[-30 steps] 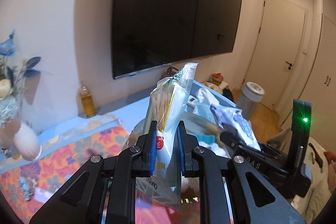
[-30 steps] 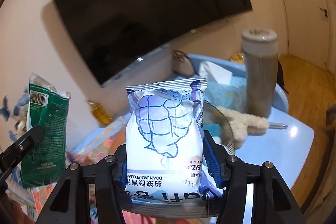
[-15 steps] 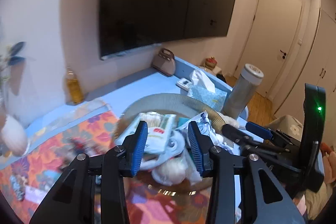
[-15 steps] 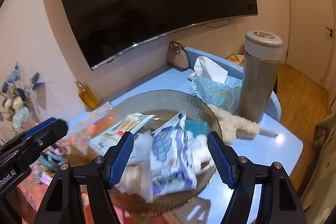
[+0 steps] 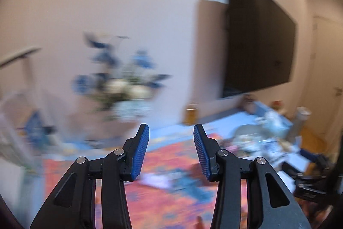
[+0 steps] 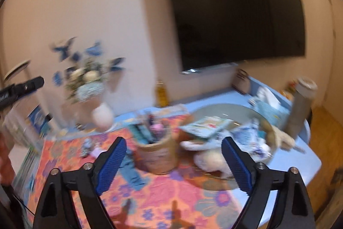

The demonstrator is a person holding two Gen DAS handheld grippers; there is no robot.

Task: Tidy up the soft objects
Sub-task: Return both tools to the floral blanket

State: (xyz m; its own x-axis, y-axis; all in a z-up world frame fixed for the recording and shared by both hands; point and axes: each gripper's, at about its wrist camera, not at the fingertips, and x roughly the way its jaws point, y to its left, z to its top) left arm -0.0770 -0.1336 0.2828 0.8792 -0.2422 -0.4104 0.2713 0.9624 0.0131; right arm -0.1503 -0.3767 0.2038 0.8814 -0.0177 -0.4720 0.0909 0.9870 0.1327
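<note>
— Behind everything hangs one dark television on a pale wall, above a blue table partly covered by a flowered orange cloth. What's on it?

— One wide glass bowl to the right holding the soft things: two flat packets and one plush toy that I can count (blur hides the rest). Beside it, one woven cup of pens, one amber bottle, one vase of blue flowers, one tall grey flask.

— And the grippers?

— Two. The right gripper has just been opening and stands wide with nothing between its pads; the bowl lies just beyond its right finger. The left gripper is parted and empty too, the bowl well off to its right.
</note>
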